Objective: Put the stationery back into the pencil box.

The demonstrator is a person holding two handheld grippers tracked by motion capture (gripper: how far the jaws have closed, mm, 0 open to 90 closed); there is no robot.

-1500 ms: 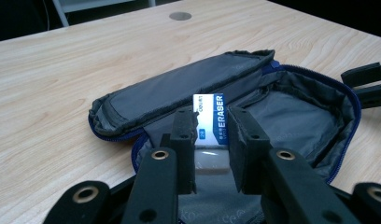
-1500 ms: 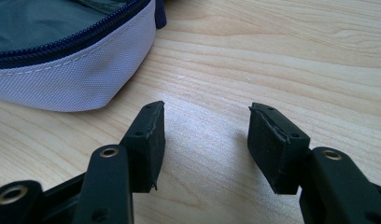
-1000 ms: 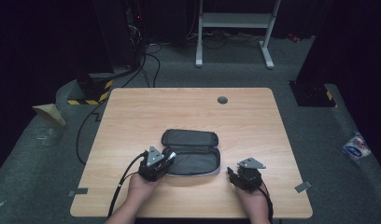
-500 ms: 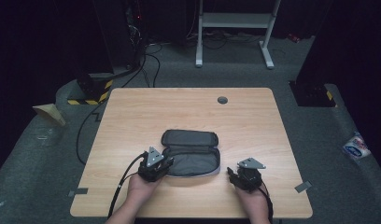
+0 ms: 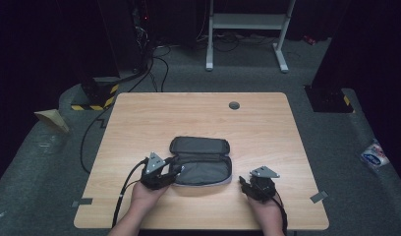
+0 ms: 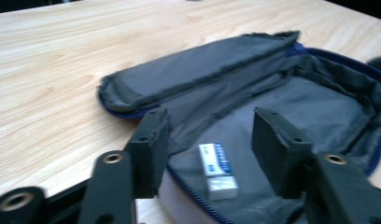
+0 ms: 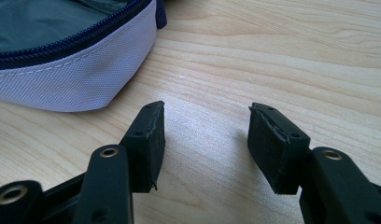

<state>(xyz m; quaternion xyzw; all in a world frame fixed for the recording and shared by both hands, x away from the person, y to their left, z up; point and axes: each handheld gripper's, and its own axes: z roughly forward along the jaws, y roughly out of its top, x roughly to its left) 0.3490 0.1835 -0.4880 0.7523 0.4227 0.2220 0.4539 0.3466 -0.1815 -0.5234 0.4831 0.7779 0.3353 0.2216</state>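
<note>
Jaws, left: we see the left gripper parted, having just been opening, with nothing pinched; the eraser lies free below, inside the pencil case.
Jaws, right: the right gripper stands released over bare surface, beside the case's white wall.
Case: unzipped, lid folded back, near the surface's front edge.
Eraser handling: we judge it light, firm, slightly grippy; best pinched across its sleeved long sides.
Case handling: soft, limp fabric; hold the stiffer zipper rim.
</note>
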